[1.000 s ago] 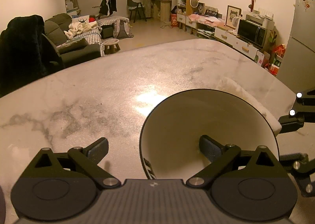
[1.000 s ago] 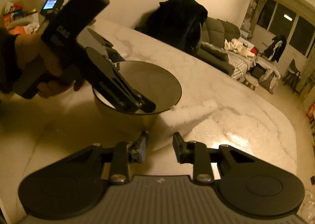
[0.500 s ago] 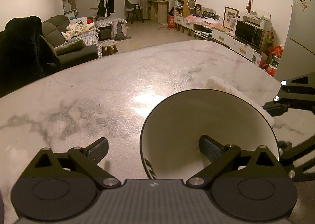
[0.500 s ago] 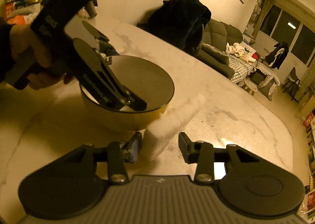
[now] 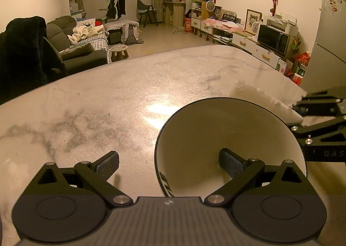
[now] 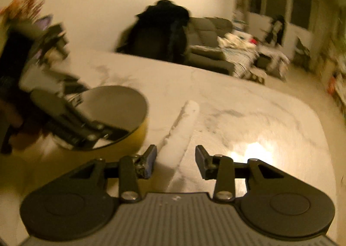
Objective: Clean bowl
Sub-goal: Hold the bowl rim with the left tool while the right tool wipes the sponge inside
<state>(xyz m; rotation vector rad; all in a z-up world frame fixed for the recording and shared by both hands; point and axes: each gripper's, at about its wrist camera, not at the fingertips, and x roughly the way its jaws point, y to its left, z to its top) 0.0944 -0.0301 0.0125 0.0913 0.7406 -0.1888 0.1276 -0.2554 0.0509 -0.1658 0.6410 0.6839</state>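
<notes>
Living room, warm lamplight; sofa (image 5: 71, 51) and microwave (image 5: 274, 38) behind. Marbled surface (image 5: 108, 99): carries one bowl (image 5: 216, 129), white inside, yellow outside, and one rolled white cloth (image 6: 181, 129) lying just beside it. Left tool (image 5: 168, 161): fingers spread wide, one finger inside the bowl, the other outside its rim; whether they grip the wall, cannot tell. Right tool (image 6: 175, 159): fingers spread, straddling the near end of the cloth, not closed on it. Right view blurred.

Left wrist view looks low across the table (image 5: 108, 99) toward the windows. Right wrist view, blurred, faces leftward toward the sofa. Both share the bowl (image 5: 229, 129) (image 6: 121, 103), close.
</notes>
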